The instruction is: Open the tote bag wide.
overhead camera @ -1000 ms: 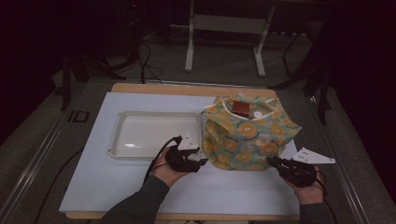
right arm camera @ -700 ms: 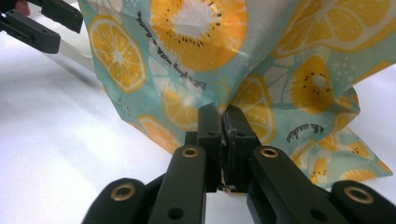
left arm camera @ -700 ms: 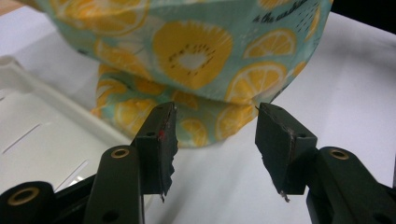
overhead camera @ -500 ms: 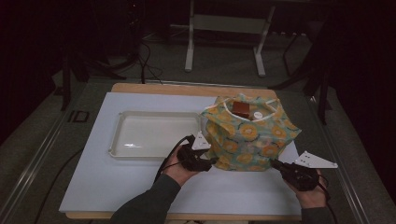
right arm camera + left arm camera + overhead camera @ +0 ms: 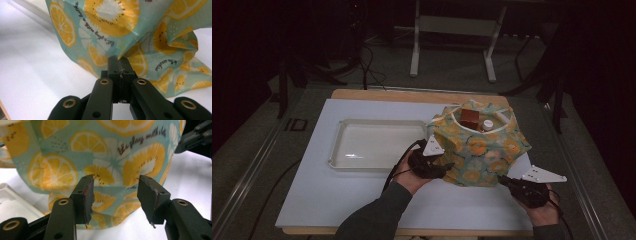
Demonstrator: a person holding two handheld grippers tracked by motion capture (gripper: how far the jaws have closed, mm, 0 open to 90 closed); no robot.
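A soft cloth bag point(image 5: 482, 150) printed with orange slices stands on the white table top point(image 5: 362, 205), its mouth open upward. Inside it sit a brown box point(image 5: 470, 119) and a white cap point(image 5: 487, 124). My left gripper point(image 5: 448, 167) is at the bag's near left side. In the left gripper view the left gripper point(image 5: 115, 185) is open, the bag's cloth point(image 5: 100, 157) just beyond the tips, the pads not pressing it. My right gripper point(image 5: 503, 180) is at the bag's near right corner. In its own view the right gripper point(image 5: 119, 60) is shut, pinching the cloth's point(image 5: 125, 25) lower edge.
A clear shallow plastic tray point(image 5: 337, 150) lies left of the bag, close behind my left hand. The table's front edge runs just before both hands. Metal stand legs point(image 5: 414, 50) and cables are on the dark floor beyond the table.
My left hand has moved right, up to the bag's side. The right gripper's jaws have closed at the bag's lower right corner; that hand has barely shifted.
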